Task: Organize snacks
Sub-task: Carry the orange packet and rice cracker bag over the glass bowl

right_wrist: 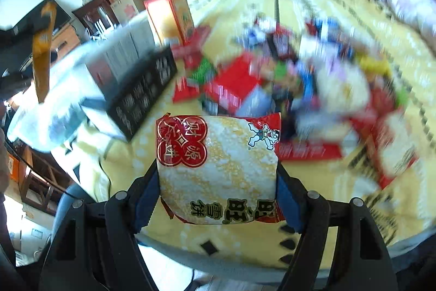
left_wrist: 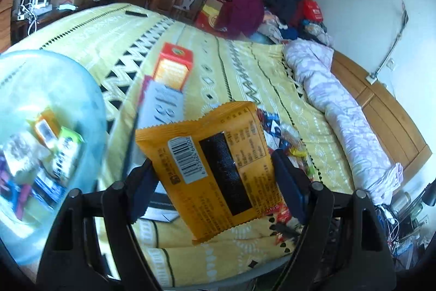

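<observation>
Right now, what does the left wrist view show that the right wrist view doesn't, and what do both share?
Only the left wrist view shows the left tongs shut on an orange packet, barcode side up, and the inside of a clear tub that already holds snacks. Only the right wrist view shows the right tongs shut on a red and white rice cracker packet, a black crate and a blurred heap of loose snacks. Both show the yellow patterned bedspread, the upright orange box and the rolled lilac quilt.
</observation>
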Available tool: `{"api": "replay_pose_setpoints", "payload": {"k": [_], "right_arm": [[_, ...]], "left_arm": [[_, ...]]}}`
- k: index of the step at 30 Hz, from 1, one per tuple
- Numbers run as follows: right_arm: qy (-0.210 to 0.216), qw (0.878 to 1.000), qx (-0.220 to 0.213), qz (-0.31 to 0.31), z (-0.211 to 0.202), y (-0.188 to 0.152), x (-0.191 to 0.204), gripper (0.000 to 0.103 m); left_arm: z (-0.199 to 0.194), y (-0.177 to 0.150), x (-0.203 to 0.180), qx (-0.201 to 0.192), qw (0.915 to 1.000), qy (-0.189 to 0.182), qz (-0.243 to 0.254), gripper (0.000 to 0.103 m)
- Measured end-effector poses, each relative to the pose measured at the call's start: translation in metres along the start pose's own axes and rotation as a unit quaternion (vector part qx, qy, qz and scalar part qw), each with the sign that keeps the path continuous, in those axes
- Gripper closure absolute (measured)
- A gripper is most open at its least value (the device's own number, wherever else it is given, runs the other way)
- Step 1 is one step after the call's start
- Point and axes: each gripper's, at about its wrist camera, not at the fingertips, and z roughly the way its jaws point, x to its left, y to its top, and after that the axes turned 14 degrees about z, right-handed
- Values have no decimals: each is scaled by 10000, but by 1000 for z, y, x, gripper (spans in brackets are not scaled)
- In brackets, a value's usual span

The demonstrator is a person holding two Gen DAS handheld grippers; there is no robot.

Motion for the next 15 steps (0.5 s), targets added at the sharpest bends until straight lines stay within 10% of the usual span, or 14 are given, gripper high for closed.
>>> {"api": "replay_pose_setpoints", "payload": {"k": [15], "right_arm": [[1676,9691,-1171,-1377,-71,150,194,24]], "left_arm": [[-101,63,96,-1059,9794,1701,-249,22]]}}
